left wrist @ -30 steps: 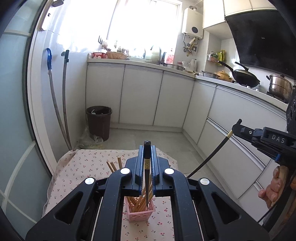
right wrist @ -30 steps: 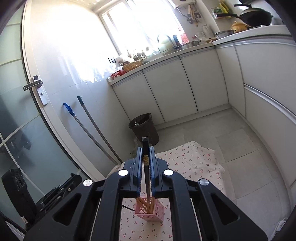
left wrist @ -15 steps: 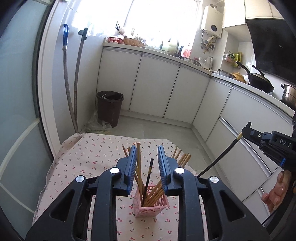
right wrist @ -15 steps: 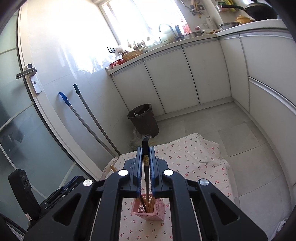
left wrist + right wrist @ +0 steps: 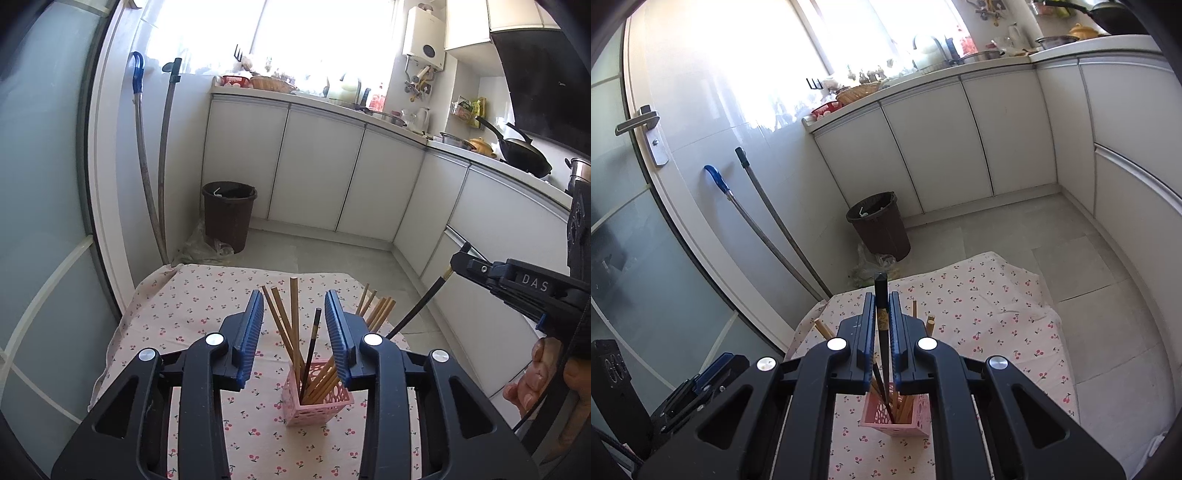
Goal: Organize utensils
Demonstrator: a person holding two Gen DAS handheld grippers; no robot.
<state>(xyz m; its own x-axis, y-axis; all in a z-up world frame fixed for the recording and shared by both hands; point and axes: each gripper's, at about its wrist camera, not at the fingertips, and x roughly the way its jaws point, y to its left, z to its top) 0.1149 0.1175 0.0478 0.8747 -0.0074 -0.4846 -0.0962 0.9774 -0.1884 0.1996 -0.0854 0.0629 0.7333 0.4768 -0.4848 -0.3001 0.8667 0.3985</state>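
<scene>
- The left gripper (image 5: 294,325) is hanging just above the pink holder (image 5: 317,397), which is standing on the cherry-print cloth (image 5: 207,299). Its jaws have just been opening and are now standing partly apart, pressing on nothing.
- A black chopstick (image 5: 310,354) is standing in the holder, rising between those parted jaws and touching neither pad. It looks freshly let go, so it is leaning on its own among the bamboo chopsticks (image 5: 291,325) already in the holder.
- The bamboo sticks are fanning out to both sides of the holder, resting against its rim, which is likely why the black one is staying up without support.
- The right gripper (image 5: 882,325) is closed tight on a second black chopstick (image 5: 881,332), held near its thick top end. The thin tip is pointing down into the holder (image 5: 897,417), close to or just inside its mouth; whether it has touched bottom cannot be told.
- Holding it upright and high on the shaft is probably letting the tip thread down between the sticks already there.
- Seen from the left wrist, the right gripper (image 5: 456,264) is sitting up and to the right of the holder, with the person's hand (image 5: 535,376) behind it.
- Beyond the holder, past the cloth's far edge, a brown bin (image 5: 229,214) is standing on the floor against white cabinets (image 5: 325,173).
</scene>
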